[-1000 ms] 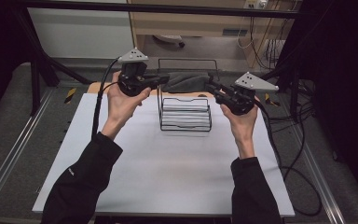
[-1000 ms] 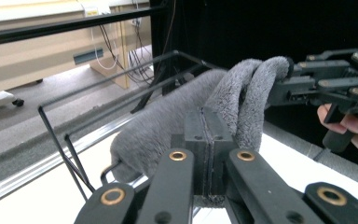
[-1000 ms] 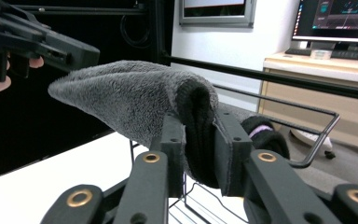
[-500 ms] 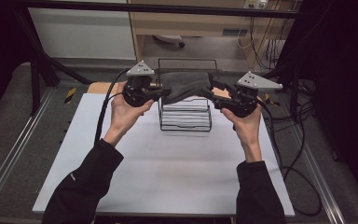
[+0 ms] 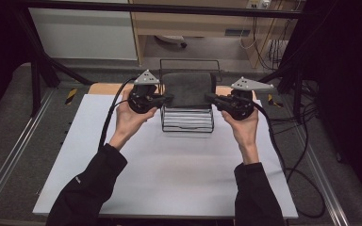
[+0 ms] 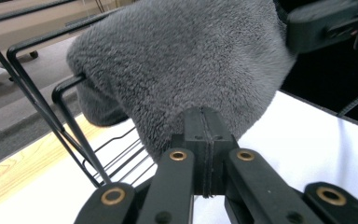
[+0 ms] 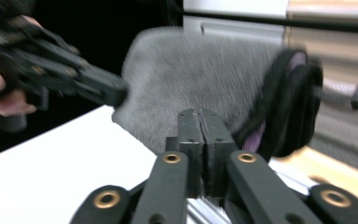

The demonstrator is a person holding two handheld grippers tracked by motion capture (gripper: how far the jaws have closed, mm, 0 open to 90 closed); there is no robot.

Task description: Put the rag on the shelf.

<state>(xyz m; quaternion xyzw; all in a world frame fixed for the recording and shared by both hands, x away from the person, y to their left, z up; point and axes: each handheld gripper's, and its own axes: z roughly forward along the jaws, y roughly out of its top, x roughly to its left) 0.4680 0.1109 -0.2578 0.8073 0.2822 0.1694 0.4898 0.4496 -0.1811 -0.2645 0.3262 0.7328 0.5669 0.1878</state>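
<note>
Grey towel (image 5: 187,88) lower now, over wire rack (image 5: 187,123), both grippers clamped

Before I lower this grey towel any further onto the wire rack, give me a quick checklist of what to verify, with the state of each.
1. Left claw shut on the grey towel: ok; in the left gripper view the jaws meet at its edge.
2. Right claw shut on the towel: ok; it grips the opposite edge.
3. Towel spread flat between the claws: ok.
4. Towel centred over the wire rack: ok in the high view.
5. Far side hanging over the rack's back bar: ok; the left gripper view shows it draped there.
6. Towel free of snags on the wires: cannot tell.
</note>
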